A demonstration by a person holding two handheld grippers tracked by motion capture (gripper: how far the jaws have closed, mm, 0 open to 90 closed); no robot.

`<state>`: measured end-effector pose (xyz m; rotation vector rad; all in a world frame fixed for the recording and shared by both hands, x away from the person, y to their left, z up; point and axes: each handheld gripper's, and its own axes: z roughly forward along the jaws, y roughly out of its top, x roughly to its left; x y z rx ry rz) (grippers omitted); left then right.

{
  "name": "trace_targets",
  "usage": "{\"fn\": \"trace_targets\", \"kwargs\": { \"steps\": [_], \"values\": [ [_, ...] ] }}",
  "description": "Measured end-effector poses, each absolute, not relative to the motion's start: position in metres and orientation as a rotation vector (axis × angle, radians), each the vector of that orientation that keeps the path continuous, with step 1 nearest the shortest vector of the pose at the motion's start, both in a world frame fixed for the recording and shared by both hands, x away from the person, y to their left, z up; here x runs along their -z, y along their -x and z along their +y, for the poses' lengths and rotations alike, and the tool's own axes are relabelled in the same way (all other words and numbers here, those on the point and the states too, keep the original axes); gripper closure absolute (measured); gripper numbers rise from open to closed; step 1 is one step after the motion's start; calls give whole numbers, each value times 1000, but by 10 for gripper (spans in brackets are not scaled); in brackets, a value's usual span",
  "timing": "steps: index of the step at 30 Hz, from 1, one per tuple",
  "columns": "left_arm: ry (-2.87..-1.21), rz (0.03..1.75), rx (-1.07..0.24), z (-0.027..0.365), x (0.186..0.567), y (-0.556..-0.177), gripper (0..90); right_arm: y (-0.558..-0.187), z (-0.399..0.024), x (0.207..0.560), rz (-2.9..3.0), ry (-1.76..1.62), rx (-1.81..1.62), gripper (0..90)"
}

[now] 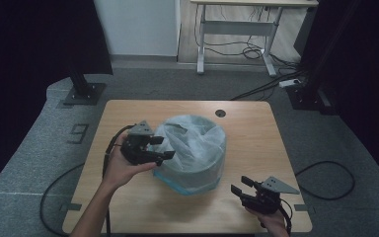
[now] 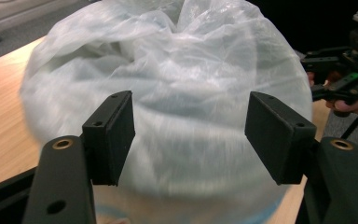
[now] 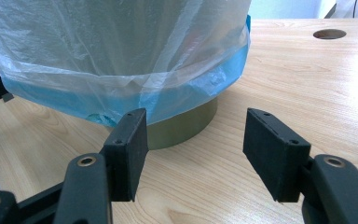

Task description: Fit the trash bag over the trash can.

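Two claws work around one bin on the worktop [image 1: 128, 207]. Nearest the person, the right claw [image 1: 243, 186] rests low at the front right corner, its jaws apart and empty, aimed at the foot of the bin [image 3: 182, 128], well short of it. Farther in, the left claw [image 1: 162, 148] sits against the bin's left side, jaws apart with nothing pinched, the bin liner [image 2: 177, 93] bulging just ahead of them. The liner is draped over the rim, its blue hem hanging down the outside wall. I judge the step to be fitting or smoothing the liner. The next move calls for the left claw to close on a loose fold near the rim without tearing the thin film.
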<state>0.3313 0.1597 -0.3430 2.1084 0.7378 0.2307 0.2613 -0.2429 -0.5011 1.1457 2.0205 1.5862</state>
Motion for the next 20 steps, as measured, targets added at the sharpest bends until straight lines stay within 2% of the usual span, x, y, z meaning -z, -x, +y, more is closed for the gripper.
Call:
{"fn": "trace_targets", "kwargs": {
  "steps": [8,20],
  "values": [
    [-2069,767,-264,195,351,-311,328,-263,-239,504,2032,-1155,-1573,391],
    [-2059,804,-263,216,361,-306,323,-264,-239,506,2036,-1162,-1567,390]
  ]
}}
